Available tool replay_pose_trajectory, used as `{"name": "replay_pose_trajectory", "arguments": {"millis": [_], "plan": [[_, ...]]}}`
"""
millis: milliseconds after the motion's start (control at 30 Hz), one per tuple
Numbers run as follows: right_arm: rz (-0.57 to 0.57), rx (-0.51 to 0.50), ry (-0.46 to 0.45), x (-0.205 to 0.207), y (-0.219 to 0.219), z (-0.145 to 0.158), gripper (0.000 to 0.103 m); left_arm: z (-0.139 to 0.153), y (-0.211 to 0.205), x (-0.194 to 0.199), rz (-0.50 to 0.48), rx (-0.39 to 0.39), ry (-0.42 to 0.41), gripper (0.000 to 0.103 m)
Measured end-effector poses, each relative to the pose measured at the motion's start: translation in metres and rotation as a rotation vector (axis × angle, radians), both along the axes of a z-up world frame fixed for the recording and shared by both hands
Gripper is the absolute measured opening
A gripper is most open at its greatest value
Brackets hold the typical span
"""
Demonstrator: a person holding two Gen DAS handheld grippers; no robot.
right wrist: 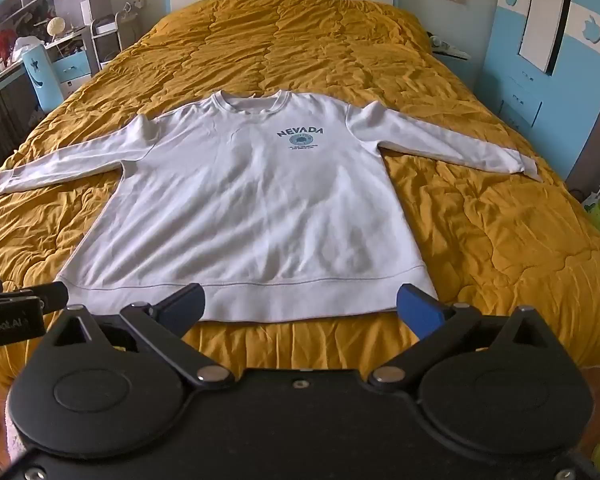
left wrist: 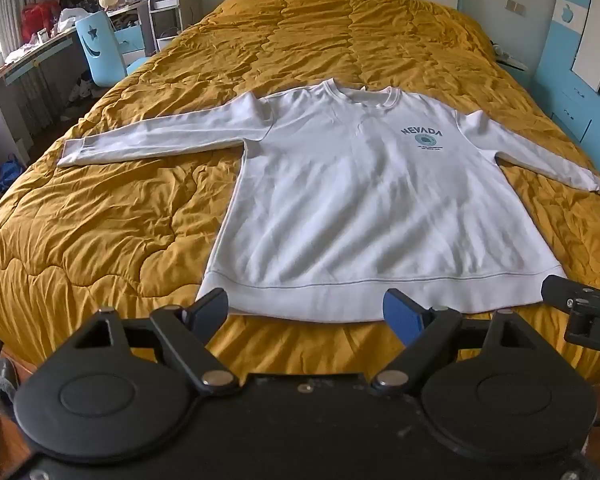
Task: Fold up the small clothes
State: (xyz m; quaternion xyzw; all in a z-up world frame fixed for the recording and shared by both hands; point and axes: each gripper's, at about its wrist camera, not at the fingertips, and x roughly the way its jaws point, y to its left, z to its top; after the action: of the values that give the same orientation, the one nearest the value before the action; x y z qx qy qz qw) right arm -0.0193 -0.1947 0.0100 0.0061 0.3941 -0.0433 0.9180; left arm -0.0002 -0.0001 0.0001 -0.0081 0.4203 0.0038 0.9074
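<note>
A white sweatshirt [left wrist: 340, 208] printed "NEVADA" [left wrist: 421, 132] lies flat mid-frame on a mustard quilt [left wrist: 100, 220]; the left gripper [left wrist: 306, 314] and right gripper [right wrist: 300, 310], both spread wide, sit at bottom, holding nothing.

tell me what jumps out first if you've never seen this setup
A white sweatshirt printed NEVADA lies flat, front up and sleeves spread, in the middle of a mustard-yellow quilt. Near its hem, the left gripper and right gripper hang open, touching nothing.
</note>
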Motion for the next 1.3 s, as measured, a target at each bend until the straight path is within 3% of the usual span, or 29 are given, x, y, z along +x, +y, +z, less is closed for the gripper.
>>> {"name": "replay_pose_trajectory", "arguments": {"millis": [1300], "plan": [[0.002, 0.007, 0.007, -0.0008, 0.0017, -0.0020, 0.103, -0.0012, -0.0006, -0.0001, -0.002, 0.006, 0.007, 0.087]]}}
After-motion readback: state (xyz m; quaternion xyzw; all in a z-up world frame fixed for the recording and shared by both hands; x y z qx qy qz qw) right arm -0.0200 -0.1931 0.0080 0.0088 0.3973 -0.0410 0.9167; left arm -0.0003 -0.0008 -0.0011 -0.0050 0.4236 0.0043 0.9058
